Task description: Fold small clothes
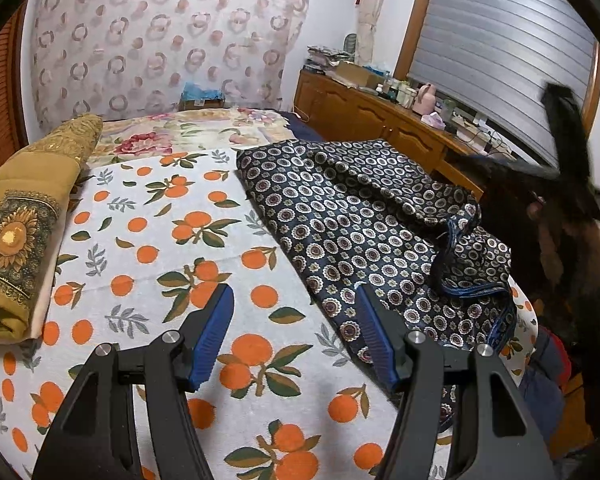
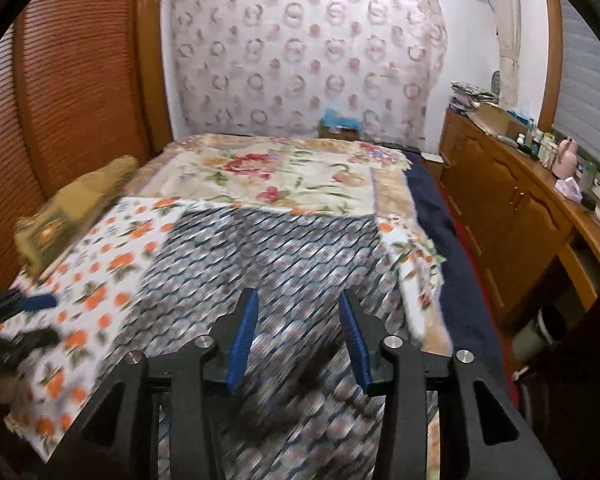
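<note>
Hand-held gripper (image 1: 296,328) with ribbed blue pads gapes beside rumpled medallion-print garment (image 1: 364,216).

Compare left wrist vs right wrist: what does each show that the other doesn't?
Left wrist only: the navy patterned garment in sharp focus, its blue-trimmed edge rumpled at the right, and the open left hand-held gripper over the orange-print sheet, nothing between its fingers.

Right wrist only: the open right hand-held gripper above the motion-blurred garment, the louvred wooden door, and the floral blanket's full spread.

Both: the garment, sheet, folded mustard cloth, ring-patterned curtain and wooden cabinet.
</note>
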Action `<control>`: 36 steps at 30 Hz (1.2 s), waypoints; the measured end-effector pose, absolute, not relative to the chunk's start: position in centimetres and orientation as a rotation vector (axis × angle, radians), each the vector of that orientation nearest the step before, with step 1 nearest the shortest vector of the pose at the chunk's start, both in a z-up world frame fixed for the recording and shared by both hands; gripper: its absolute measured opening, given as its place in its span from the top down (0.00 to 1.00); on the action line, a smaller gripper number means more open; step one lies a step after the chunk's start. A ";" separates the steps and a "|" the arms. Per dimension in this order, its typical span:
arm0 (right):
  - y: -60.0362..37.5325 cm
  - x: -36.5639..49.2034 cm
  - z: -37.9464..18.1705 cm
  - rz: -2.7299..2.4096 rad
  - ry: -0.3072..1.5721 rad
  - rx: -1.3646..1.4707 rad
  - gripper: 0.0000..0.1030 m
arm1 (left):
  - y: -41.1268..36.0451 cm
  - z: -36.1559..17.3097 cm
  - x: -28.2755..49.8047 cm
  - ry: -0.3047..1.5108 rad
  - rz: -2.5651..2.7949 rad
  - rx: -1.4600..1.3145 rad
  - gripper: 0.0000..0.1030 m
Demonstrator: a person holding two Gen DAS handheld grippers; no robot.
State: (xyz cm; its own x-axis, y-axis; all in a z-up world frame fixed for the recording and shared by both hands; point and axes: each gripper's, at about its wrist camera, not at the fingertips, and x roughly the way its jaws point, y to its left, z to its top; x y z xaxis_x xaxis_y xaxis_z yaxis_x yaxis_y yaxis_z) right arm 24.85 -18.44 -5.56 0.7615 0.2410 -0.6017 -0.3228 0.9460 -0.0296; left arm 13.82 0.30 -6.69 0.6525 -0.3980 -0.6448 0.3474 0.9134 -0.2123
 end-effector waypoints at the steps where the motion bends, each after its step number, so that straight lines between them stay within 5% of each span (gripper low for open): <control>1: -18.3 23.6 -6.0 0.319 0.635 -0.131 0.57 | 0.2 -6.7 13.8 0.750 -0.425 -0.071 0.38; 17: -17.3 22.7 -12.9 0.445 0.828 -0.225 0.57 | -0.5 -6.9 13.7 0.761 -0.429 -0.071 0.38; 18: -17.6 22.8 -12.8 0.443 0.820 -0.225 0.60 | -0.5 -7.0 13.7 0.763 -0.430 -0.070 0.38; 21: -18.7 22.7 -12.4 0.430 0.803 -0.201 0.93 | -0.5 -7.2 13.7 0.768 -0.432 -0.075 0.38; 30: -27.6 15.9 -7.8 0.343 0.662 -0.026 0.95 | -2.3 -7.6 13.8 0.776 -0.461 -0.052 0.38; 36: -32.2 13.2 -9.3 0.258 0.735 -0.015 0.94 | -4.7 -7.9 13.8 0.788 -0.498 -0.017 0.38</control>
State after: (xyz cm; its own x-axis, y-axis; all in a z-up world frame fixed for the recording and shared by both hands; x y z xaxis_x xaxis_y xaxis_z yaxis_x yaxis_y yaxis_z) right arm 13.21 -32.23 -9.27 0.7116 0.2271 -0.6649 -0.2377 0.9683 0.0764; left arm 13.80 -4.67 -7.93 0.5956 -0.4354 -0.6750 0.4228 0.8844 -0.1974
